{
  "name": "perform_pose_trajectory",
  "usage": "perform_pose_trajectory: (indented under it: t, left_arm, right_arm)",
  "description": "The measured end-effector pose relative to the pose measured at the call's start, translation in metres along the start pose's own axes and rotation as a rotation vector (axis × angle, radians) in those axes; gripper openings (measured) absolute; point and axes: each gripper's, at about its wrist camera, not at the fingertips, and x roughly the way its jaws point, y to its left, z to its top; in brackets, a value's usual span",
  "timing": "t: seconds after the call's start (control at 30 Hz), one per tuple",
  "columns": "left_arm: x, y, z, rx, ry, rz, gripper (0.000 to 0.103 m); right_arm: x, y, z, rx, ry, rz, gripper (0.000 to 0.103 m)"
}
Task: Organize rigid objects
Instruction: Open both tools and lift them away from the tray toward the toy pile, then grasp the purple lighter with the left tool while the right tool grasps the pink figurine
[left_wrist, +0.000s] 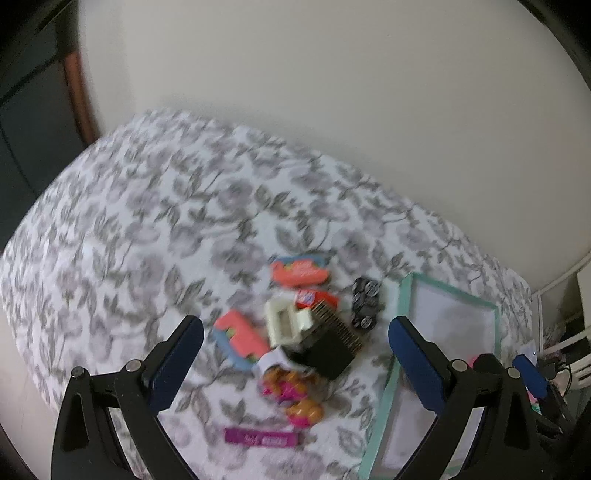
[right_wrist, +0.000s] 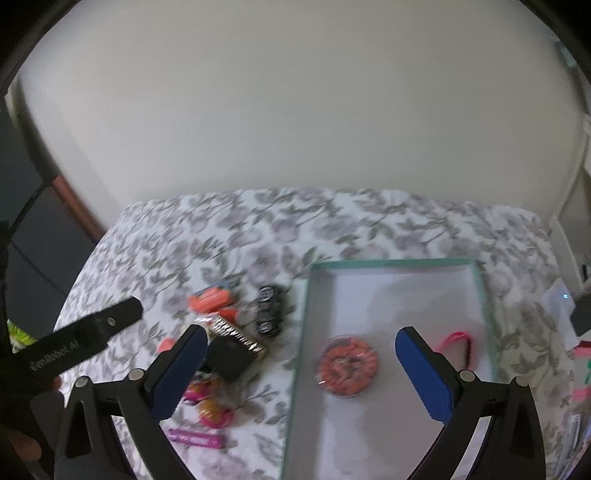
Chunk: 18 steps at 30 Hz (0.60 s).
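A pile of small objects lies on the floral cloth: a black comb (left_wrist: 332, 341), a cream clip (left_wrist: 286, 321), orange packets (left_wrist: 299, 271), a black toy car (left_wrist: 365, 301), pink-orange toys (left_wrist: 291, 391) and a purple bar (left_wrist: 262, 437). My left gripper (left_wrist: 295, 332) is open and empty above the pile. A teal-rimmed tray (right_wrist: 301, 332) holds an orange round disc (right_wrist: 347, 365) and a pink loop (right_wrist: 458, 341). My right gripper (right_wrist: 299, 350) is open and empty over the tray's left rim. The tray also shows in the left wrist view (left_wrist: 404, 291).
The table (left_wrist: 147, 221) has a grey floral cloth and stands against a pale wall. The left gripper's body (right_wrist: 85, 339) shows at the left of the right wrist view. Clutter sits beyond the table's right edge (right_wrist: 561, 299).
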Motion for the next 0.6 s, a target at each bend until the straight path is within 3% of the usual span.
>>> perform_pose_trajectory:
  t: [0.4,0.6]
  left_arm:
    - [0.025,0.06,-0.04,-0.152,0.113,0.097,0.1]
    - [0.044,0.064,-0.07,-0.136,0.207,0.114,0.1]
  right_arm:
    - [0.041,0.037,-0.03,-0.085,0.169,0.031,0.09]
    - [0.065,0.037,-0.05,-0.094,0.272,0.002,0.09]
